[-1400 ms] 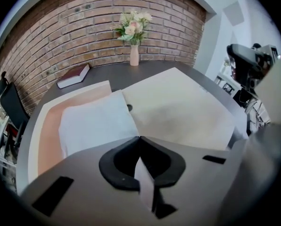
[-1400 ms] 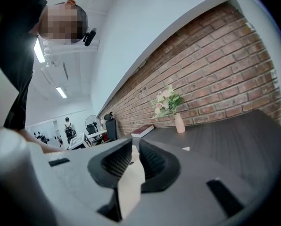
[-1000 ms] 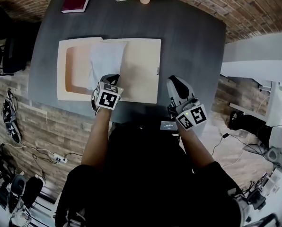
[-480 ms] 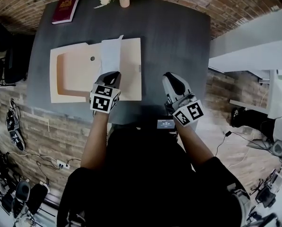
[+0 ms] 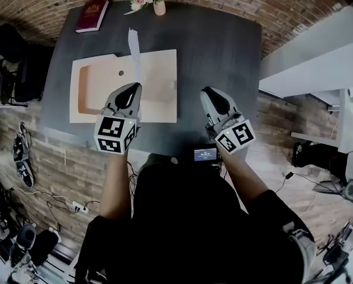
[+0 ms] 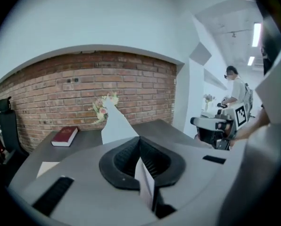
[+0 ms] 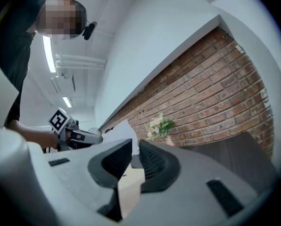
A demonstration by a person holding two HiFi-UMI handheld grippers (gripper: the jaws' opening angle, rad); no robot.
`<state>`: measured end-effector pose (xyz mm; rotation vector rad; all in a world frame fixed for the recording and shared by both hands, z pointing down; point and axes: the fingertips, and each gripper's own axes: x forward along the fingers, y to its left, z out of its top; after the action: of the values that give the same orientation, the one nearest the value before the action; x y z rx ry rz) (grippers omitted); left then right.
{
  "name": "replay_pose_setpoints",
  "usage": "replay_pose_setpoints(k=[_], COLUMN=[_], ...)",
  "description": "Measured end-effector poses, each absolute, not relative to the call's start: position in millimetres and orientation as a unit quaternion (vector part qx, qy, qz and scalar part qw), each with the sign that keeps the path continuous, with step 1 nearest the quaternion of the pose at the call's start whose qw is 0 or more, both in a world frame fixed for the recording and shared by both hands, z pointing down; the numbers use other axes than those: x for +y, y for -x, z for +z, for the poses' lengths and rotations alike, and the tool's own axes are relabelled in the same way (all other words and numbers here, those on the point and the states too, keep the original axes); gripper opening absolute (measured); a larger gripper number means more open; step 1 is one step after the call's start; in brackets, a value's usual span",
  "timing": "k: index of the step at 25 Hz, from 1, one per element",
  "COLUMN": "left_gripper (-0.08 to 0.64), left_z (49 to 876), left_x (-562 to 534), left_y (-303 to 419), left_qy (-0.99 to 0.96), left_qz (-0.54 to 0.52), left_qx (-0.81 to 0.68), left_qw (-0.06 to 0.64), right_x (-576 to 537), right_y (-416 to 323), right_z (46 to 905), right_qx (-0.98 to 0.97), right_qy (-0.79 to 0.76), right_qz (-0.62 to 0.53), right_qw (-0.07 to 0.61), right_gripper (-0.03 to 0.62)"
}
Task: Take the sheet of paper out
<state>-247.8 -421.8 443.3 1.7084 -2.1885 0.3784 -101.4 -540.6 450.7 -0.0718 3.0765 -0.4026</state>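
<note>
A white sheet of paper (image 5: 134, 51) stands upright over the table, seen almost edge-on in the head view. My left gripper (image 5: 129, 92) is shut on its lower end and holds it above the beige envelope (image 5: 160, 93), which lies flat on the dark table (image 5: 224, 52). In the left gripper view the sheet (image 6: 117, 126) rises from the closed jaws. My right gripper (image 5: 211, 96) hovers to the right of the envelope, near the table's front edge, jaws a narrow gap apart and nothing gripped. The right gripper view shows the left gripper (image 7: 79, 135) and the sheet (image 7: 119, 132).
A red book (image 5: 92, 15) and a vase of flowers (image 5: 159, 6) stand at the table's far edge. A small black device (image 5: 205, 154) sits at the front edge. Dark chairs (image 5: 13, 70) stand left of the table. A brick wall (image 6: 84, 84) lies behind.
My left gripper has risen with the sheet, drawing it up out of the envelope until it hangs upright. The right gripper has shifted only a little.
</note>
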Motion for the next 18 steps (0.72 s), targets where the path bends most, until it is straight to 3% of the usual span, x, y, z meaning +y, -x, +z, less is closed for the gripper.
replay_pose_setpoints(k=[11,18], left_gripper=[-0.006,-0.006], left_z=[351,342], left_x=[-292,-186], left_y=[245,222], left_qy=[-0.559,-0.542], left_qz=[0.049,-0.014], left_qx=[-0.827,-0.840], left_qw=[0.042,0.008], right_x=[-474,-398], right_y=[80,46], right_z=[396,375], right_qx=[0.997,0.997], right_qy=[0.017,0.029], right_qz=[-0.058,-0.033], right_qw=[0.046,0.057], right_gripper=[0.049,0.049])
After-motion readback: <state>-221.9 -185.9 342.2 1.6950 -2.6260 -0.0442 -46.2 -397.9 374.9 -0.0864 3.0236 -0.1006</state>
